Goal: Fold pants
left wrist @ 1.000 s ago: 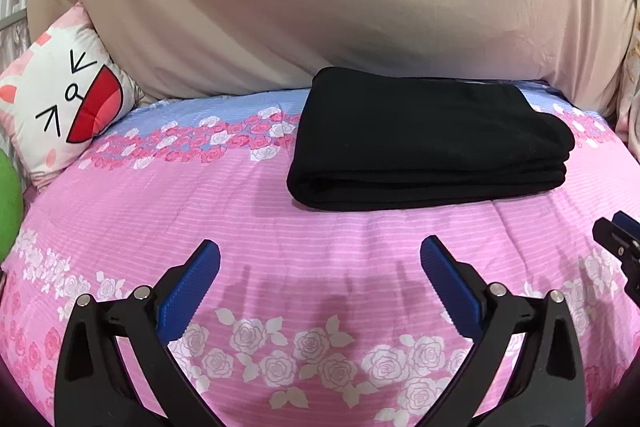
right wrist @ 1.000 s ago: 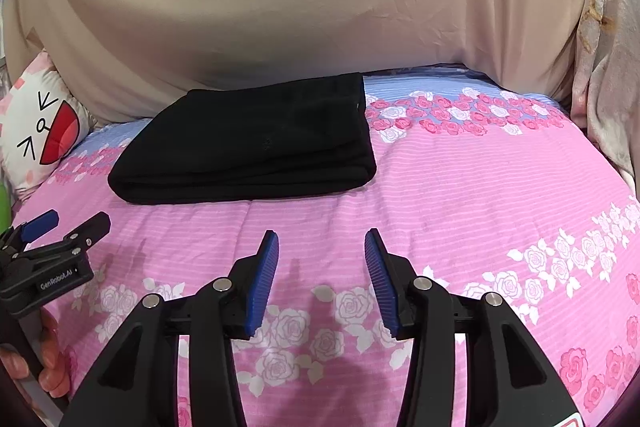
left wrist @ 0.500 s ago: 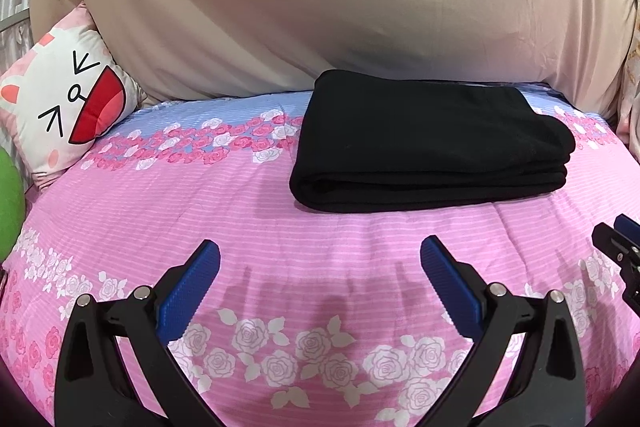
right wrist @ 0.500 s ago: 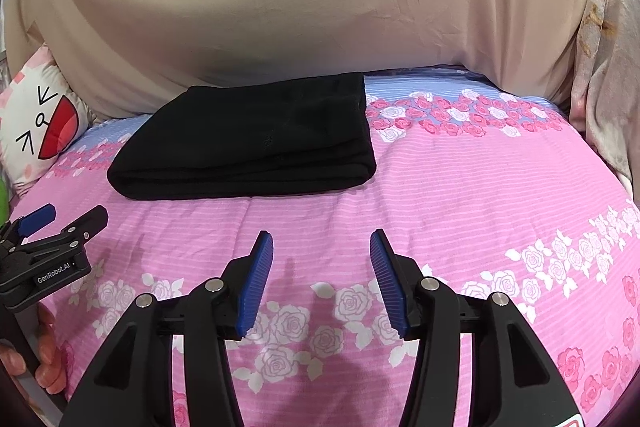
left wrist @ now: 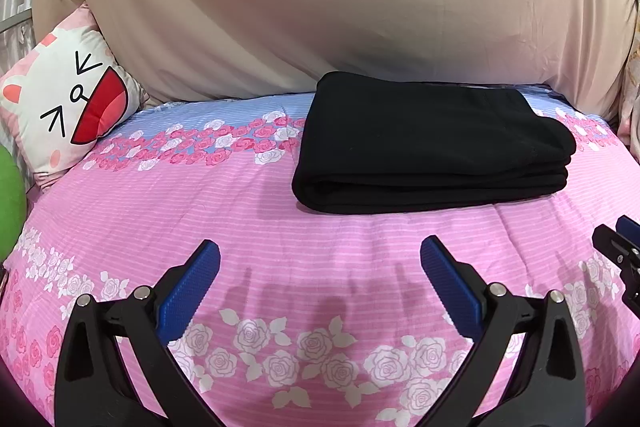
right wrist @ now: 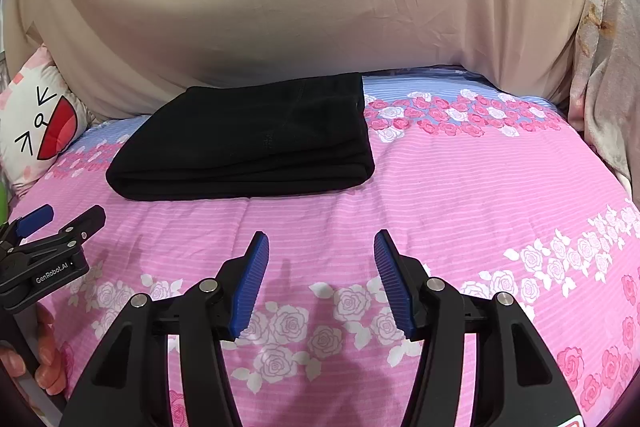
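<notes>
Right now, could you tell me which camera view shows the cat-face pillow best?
The left wrist view: the cat-face pillow appears large, its whole drawn face visible, leaning against the beige cloth. The right wrist view catches it only at the left edge, smaller and partly cut off.

Black pants [left wrist: 432, 143] lie folded flat (several stacked layers) on the pink floral bedspread [left wrist: 280, 227].

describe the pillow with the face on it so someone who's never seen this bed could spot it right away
Start from the pink rose-print bedspread and follow it to its far left corner, where the beige sheet hangs behind. The cartoon cat cushion leans there, left of the folded black pants. Only it has a face: white, pink ears, squinting eyes, wide red mouth.
</notes>
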Available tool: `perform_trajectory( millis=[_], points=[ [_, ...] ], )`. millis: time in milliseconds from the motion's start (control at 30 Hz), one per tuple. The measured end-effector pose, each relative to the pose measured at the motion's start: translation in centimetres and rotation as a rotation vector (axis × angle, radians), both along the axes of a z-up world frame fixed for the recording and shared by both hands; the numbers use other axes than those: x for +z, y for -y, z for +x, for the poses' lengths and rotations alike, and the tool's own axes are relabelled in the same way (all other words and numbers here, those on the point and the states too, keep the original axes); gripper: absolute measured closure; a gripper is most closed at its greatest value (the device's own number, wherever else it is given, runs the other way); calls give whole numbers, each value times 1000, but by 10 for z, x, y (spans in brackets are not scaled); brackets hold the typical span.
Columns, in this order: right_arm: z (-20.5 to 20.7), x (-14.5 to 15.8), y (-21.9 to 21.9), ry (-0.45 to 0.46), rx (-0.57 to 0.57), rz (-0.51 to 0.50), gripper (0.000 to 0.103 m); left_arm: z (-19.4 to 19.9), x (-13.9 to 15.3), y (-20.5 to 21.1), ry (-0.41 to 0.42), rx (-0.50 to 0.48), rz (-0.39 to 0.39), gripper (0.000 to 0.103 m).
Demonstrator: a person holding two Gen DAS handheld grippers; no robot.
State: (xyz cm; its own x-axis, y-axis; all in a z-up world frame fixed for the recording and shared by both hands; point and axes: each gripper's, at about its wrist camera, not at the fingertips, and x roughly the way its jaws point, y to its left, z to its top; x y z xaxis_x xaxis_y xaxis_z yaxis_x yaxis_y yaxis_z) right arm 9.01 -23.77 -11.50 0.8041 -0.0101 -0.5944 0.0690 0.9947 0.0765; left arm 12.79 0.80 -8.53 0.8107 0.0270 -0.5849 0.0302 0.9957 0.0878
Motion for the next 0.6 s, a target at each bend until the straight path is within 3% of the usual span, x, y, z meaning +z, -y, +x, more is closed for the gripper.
perform_trajectory(
  millis=[600],
  points=[
    [-1, 0, -1, 0, -2, -1, 47, 1, 0, 1, -2, -5, -4, 5]
  ],
)
